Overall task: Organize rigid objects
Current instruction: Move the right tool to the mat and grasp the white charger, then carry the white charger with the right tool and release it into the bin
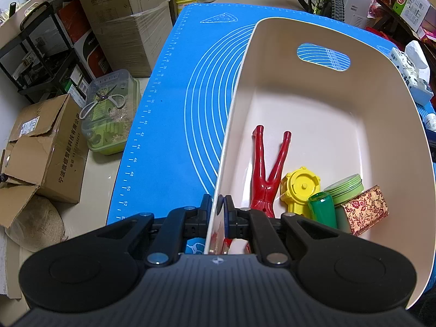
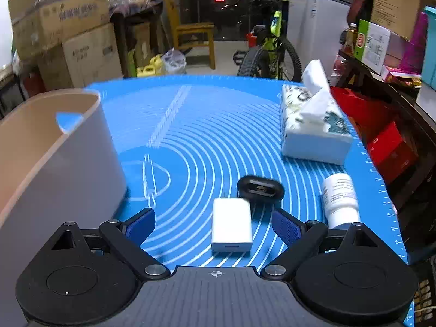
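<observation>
My left gripper (image 1: pixel 220 204) is shut on the near left wall of the cream bin (image 1: pixel 313 103), one finger outside and one inside. In the bin lie a red two-legged tool (image 1: pixel 265 174), a yellow round part (image 1: pixel 301 188), a green bottle (image 1: pixel 323 209), a green tin (image 1: pixel 344 188) and a patterned red-gold box (image 1: pixel 366 209). My right gripper (image 2: pixel 214 224) is open, its fingers on either side of a white rectangular charger (image 2: pixel 231 224) on the blue mat (image 2: pixel 204 136). A black oval object (image 2: pixel 260 188) lies just beyond it. A white bottle (image 2: pixel 340 199) lies to its right. The bin (image 2: pixel 54 150) shows at the left.
A tissue box (image 2: pixel 313 128) sits at the mat's far right, also in the left wrist view (image 1: pixel 411 73). Cardboard boxes (image 1: pixel 46 147) and a clear container (image 1: pixel 109 114) stand on the floor left of the table. A bicycle (image 2: pixel 269 46) and shelves with red boxes (image 2: pixel 381 136) are beyond.
</observation>
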{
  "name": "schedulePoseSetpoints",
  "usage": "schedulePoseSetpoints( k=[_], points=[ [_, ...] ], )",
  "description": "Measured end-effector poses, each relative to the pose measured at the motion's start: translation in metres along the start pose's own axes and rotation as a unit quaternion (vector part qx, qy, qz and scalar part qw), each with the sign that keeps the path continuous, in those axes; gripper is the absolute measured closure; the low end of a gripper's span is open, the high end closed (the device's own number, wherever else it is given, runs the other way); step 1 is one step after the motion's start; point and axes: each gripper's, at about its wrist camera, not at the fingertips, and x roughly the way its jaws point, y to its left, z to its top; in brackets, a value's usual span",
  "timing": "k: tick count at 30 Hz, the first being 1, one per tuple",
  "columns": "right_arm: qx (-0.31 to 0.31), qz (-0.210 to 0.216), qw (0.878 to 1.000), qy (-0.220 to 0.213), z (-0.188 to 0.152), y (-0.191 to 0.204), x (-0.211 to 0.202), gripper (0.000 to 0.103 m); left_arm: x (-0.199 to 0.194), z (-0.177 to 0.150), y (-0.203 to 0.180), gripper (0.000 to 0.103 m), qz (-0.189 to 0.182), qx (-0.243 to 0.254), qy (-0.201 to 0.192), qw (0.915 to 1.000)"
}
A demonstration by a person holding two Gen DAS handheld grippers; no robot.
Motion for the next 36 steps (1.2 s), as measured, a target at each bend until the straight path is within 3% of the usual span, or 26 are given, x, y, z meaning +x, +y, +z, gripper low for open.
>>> schedulePoseSetpoints(
  k=[9, 13, 19, 21, 22, 29, 36],
  points=[
    [0.015, -0.004, 1.0, 0.004, -0.005, -0.004, 0.02, 0.011, 0.0, -0.001, -0.001, 0.092, 0.0, 0.001, 0.0, 1.0],
    [0.011, -0.001, 1.0, 0.007, -0.006, -0.004, 0.025, 0.018, 0.0, -0.001, -0.001, 0.092, 0.001, 0.002, 0.0, 1.0],
    [-0.005, -0.001, 1.0, -0.002, -0.008, -0.002, 0.023, 0.041, 0.001, -0.001, -0.001, 0.092, 0.001, 0.002, -0.001, 1.0],
    [-0.006, -0.008, 1.0, -0.002, -0.007, -0.003, 0.022, 0.059, 0.001, -0.001, -0.001, 0.092, 0.001, 0.003, -0.001, 1.0],
    [-0.004, -0.007, 1.0, 0.0, -0.006, -0.005, 0.021, 0.06, 0.001, -0.001, -0.001, 0.092, 0.001, 0.003, -0.001, 1.0],
    [-0.017, 0.012, 1.0, 0.018, -0.008, -0.004, 0.013, 0.06, 0.001, -0.001, -0.001, 0.092, 0.001, 0.002, -0.001, 1.0],
    [-0.008, 0.024, 1.0, 0.0, -0.004, -0.009, -0.011, 0.06, 0.001, -0.001, -0.001, 0.092, 0.001, 0.002, -0.001, 1.0]
  ],
)
